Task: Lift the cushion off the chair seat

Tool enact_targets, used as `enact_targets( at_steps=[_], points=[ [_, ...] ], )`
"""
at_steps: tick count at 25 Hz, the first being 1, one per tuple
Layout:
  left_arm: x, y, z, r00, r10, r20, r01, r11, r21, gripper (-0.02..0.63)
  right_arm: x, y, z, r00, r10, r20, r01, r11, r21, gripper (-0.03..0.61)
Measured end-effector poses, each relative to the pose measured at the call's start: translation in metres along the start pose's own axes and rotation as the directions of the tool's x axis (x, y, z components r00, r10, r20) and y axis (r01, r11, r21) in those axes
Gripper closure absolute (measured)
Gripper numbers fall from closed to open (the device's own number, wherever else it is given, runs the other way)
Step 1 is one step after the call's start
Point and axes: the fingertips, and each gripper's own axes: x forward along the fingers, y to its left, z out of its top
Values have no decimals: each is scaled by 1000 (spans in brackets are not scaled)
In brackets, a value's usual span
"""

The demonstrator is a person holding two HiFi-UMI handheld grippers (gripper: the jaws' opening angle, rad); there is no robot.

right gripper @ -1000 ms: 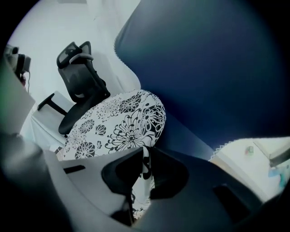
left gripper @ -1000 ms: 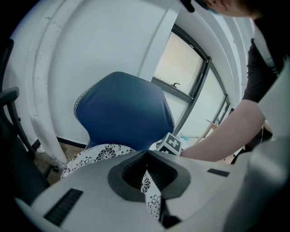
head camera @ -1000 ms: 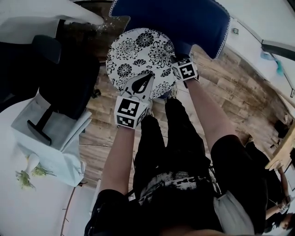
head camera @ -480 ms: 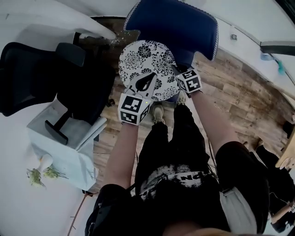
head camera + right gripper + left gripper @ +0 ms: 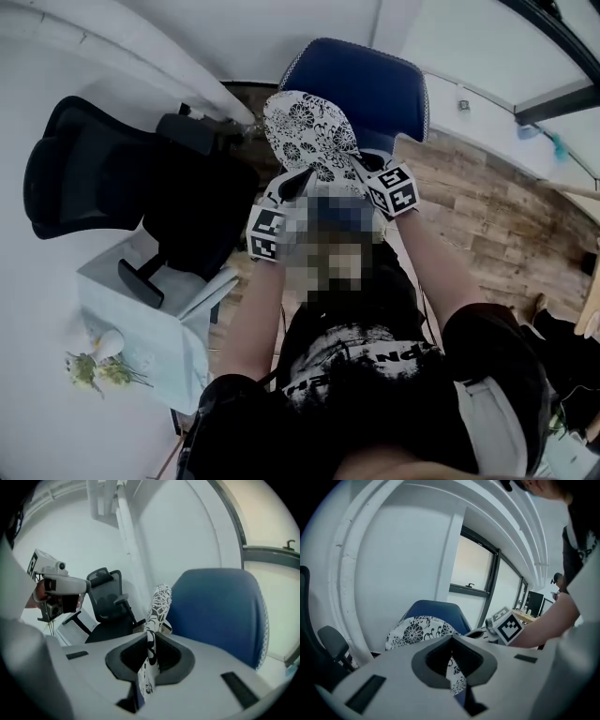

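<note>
The round white cushion (image 5: 309,131) with black flower print hangs in the air in front of the blue chair (image 5: 361,80), tilted up on edge. My left gripper (image 5: 291,180) is shut on its near left rim, and my right gripper (image 5: 361,173) is shut on its near right rim. In the left gripper view the cushion (image 5: 419,629) rises beyond the jaws of the left gripper (image 5: 451,660), with fabric pinched between them. From the right gripper (image 5: 149,660) the cushion (image 5: 158,603) shows edge-on, its cloth clamped in the jaws. The blue chair back (image 5: 220,606) stands behind.
A black office chair (image 5: 112,178) stands at the left, next to a white table (image 5: 37,394) with a small flower bunch (image 5: 94,366). Wooden floor (image 5: 497,216) spreads to the right. A white wall and windows (image 5: 478,573) lie behind the blue chair.
Both grippers have risen with the cushion, which has come up off the blue chair's seat and tipped from nearly flat toward upright. The head camera has swung upward too.
</note>
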Motion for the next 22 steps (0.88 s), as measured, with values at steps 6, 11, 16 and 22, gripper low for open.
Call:
enact_targets(
  at_steps=[6, 11, 16, 22],
  points=[
    [-27, -16, 24, 998, -14, 56, 13, 1000, 22, 598, -51, 14, 66, 991, -40, 126, 45, 998, -38, 537],
    [-55, -19, 52, 992, -15, 129, 6, 998, 68, 598, -97, 36, 110, 967, -61, 249, 87, 992, -95, 537],
    [-75, -26, 76, 983, -18, 182, -2, 994, 113, 598, -141, 59, 135, 944, -73, 322, 118, 985, -123, 537],
    [-105, -26, 99, 973, 0, 232, -31, 991, 130, 598, -188, 87, 161, 915, -57, 399, 109, 988, -109, 537]
  ],
)
